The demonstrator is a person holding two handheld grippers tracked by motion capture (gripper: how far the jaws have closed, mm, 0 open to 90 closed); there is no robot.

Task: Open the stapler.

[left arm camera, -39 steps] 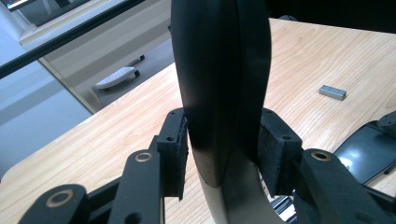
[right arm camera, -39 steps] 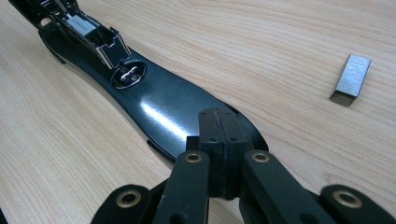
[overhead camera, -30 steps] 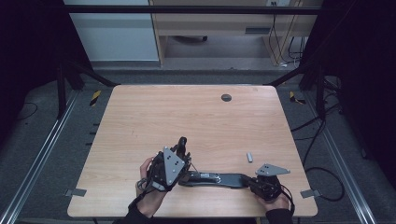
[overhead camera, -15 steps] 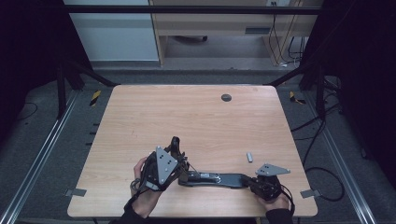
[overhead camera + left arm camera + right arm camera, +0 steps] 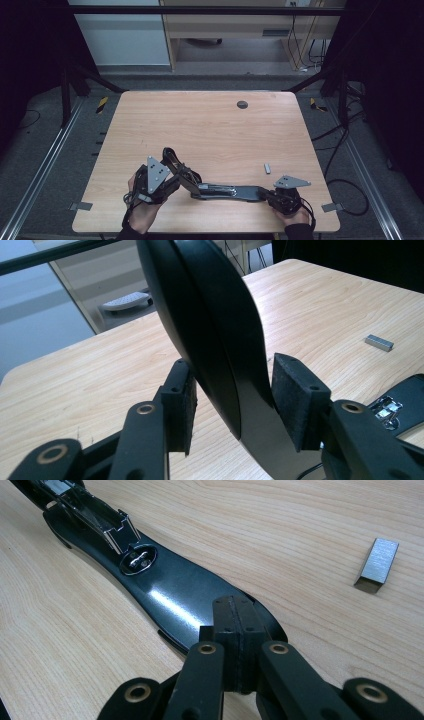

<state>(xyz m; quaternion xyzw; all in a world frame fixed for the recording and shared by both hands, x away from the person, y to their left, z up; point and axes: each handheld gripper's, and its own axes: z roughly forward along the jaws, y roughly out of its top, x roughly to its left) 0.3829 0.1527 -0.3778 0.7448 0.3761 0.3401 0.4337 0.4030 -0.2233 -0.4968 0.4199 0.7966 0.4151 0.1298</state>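
Your right gripper has its 2 jaws pressed together on the near tail of the stapler base, pinning it flat to the table. Your left gripper straddles the raised stapler arm; its jaws have just been opening, pads loose beside it. Likely the magazine stays exposed for the staple strip lying just beyond.

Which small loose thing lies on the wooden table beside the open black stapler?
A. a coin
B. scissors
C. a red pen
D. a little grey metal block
D: a little grey metal block lies on the bare table just beyond the stapler.
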